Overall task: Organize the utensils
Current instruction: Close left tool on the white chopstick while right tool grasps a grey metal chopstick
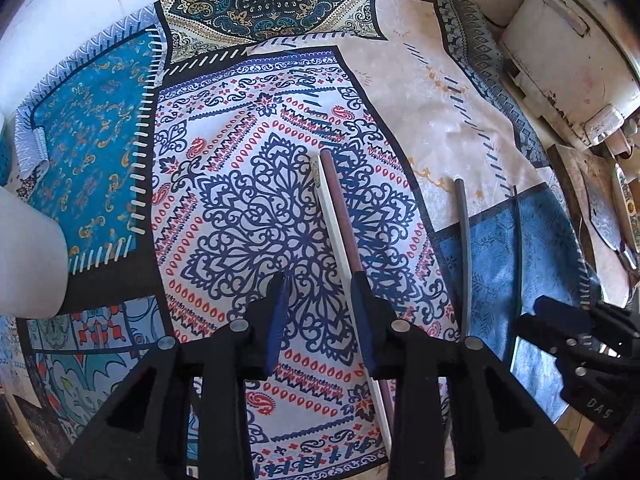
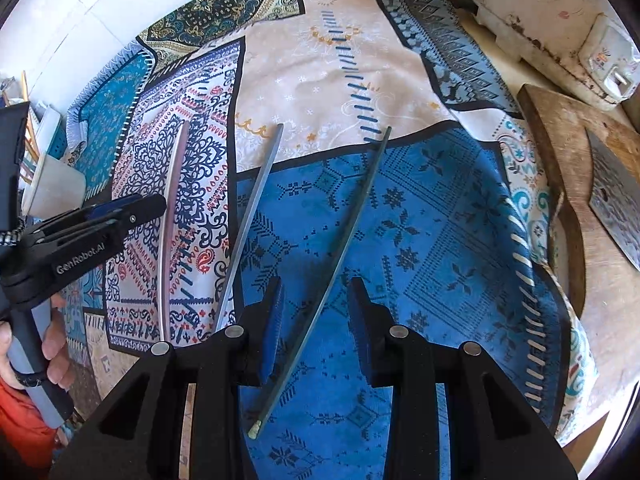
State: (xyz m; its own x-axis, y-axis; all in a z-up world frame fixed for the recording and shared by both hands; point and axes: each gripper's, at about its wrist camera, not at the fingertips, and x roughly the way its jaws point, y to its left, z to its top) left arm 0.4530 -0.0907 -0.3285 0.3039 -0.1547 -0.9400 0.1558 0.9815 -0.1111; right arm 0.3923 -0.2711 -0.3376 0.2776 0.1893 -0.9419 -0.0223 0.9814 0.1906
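Several chopsticks lie on a patchwork cloth. In the left wrist view a white chopstick (image 1: 340, 248) and a brown one (image 1: 340, 204) lie side by side, running under the right finger of my open left gripper (image 1: 320, 280). A grey chopstick (image 1: 463, 240) and a thin dark one (image 1: 517, 248) lie further right. In the right wrist view the dark chopstick (image 2: 332, 256) passes between the fingers of my open right gripper (image 2: 314, 286), which hovers over it. The grey chopstick (image 2: 252, 220) and the brown and white pair (image 2: 170, 216) lie to its left. The left gripper (image 2: 132, 210) shows at left.
The patchwork cloth (image 1: 260, 200) covers the table. A white appliance (image 2: 552, 20) stands at back right. A wooden cutting board (image 2: 580, 184) with a cleaver (image 2: 616, 196) lies at right. A white container (image 1: 28, 252) stands at the left edge.
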